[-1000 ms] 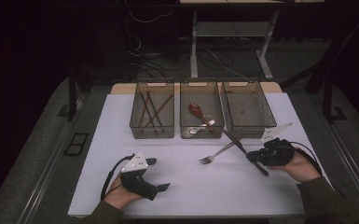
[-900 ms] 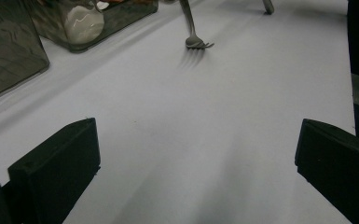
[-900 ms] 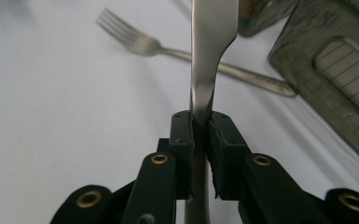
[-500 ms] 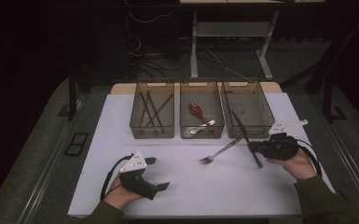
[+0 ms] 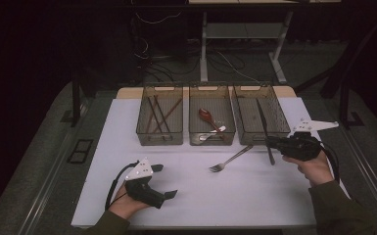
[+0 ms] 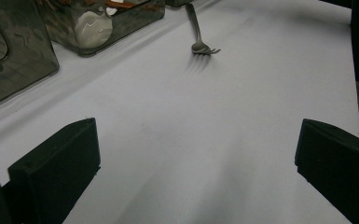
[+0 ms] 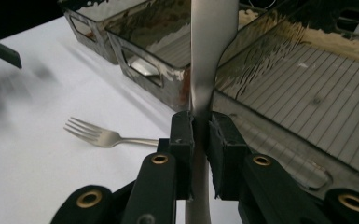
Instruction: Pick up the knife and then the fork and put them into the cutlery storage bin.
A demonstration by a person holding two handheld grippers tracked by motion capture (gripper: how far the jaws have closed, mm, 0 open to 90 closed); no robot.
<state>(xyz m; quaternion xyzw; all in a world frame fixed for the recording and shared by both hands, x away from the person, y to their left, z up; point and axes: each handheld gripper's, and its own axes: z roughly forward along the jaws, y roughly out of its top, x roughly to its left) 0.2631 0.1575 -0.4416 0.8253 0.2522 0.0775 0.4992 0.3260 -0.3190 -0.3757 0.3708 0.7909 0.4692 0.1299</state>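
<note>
While right gripper (image 5: pixel 272 145) clamps knife (image 5: pixel 264 128) over right bin (image 5: pixel 280 122), sorting part done: chopsticks (image 5: pixel 157 113) in left bin (image 5: pixel 159 138), spoons (image 5: pixel 208 117) in middle bin (image 5: pixel 211 139), fork (image 5: pixel 230 160) left on table (image 5: pixel 254 196). Left gripper (image 5: pixel 167 181) agape, idle, nothing held.
Left gripper view: fork (image 6: pixel 198 32) ahead, bare table between.
Right gripper view: jaws pinch knife (image 7: pixel 209 51) blade; bin rim close beneath, open room inside.

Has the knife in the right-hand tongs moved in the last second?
Yes. The knife, clamped in the right tongs, has swung from lying slantwise on the white table to pointing over the right-hand bin.
</note>
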